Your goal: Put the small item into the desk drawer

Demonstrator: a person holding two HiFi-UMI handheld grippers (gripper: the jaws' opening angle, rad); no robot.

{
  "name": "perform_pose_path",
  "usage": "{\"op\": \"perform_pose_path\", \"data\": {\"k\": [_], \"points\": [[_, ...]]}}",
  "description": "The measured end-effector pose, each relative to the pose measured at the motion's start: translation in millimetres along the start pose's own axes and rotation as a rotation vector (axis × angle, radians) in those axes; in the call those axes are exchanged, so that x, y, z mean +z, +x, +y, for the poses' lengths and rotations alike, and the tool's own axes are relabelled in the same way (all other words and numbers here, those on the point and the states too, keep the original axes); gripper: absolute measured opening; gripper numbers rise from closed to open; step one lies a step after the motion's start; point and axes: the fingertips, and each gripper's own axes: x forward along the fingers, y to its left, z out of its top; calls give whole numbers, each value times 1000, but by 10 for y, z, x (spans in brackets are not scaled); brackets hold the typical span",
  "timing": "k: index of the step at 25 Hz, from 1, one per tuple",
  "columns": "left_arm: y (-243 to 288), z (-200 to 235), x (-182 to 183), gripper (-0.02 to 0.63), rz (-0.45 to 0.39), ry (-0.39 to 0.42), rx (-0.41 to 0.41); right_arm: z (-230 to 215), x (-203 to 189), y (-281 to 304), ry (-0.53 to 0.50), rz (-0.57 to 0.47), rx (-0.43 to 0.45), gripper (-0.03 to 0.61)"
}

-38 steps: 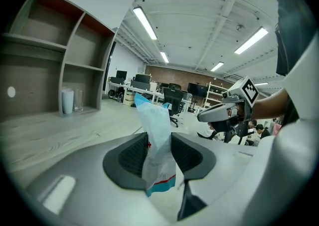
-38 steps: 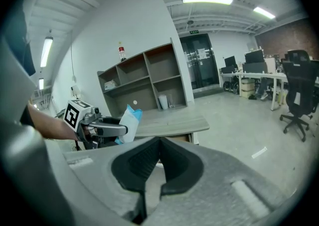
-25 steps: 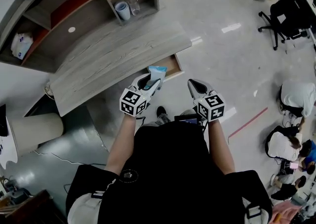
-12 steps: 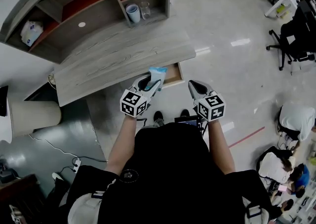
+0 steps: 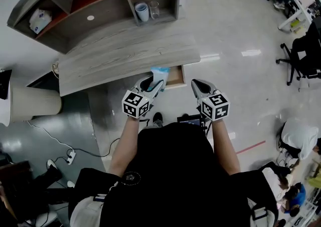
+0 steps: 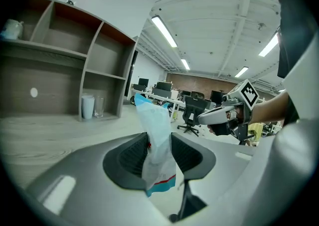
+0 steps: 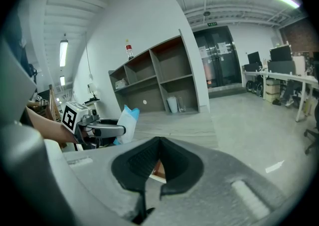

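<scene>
My left gripper [image 5: 156, 82] is shut on a small blue and white packet [image 5: 160, 74], which stands upright between the pads [image 6: 158, 142]. It hangs just in front of the open wooden desk drawer [image 5: 177, 76], which sticks out under the grey wood desk top [image 5: 125, 55]. My right gripper [image 5: 197, 85] floats beside it to the right. Its jaws meet at the tips with nothing between them [image 7: 158, 142]. In the right gripper view the left gripper [image 7: 102, 130] shows with the packet [image 7: 127, 121].
A shelf unit [image 5: 95, 5] stands behind the desk with two cups [image 5: 142, 10] in one bay. A pale round bin [image 5: 30, 104] and a cable with a power strip [image 5: 67, 157] lie left. Office chairs [image 5: 306, 55] and seated people [image 5: 296, 136] are at the right.
The head view has swung, so the desk and shelf sit more squarely and the room's right side has slid down. Both grippers keep the same pose, the packet still held.
</scene>
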Motion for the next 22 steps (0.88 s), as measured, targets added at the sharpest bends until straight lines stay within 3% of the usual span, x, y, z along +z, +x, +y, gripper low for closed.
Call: {"op": "perform_pose_path", "data": {"k": [11,22], "points": [[-24,-70,-115,156,30,2,34,-9,-26,12,-15,15,54,3],[97,-174,-233,156,176,129,-45,-62,-124,-15,22,3,91,3]]}}
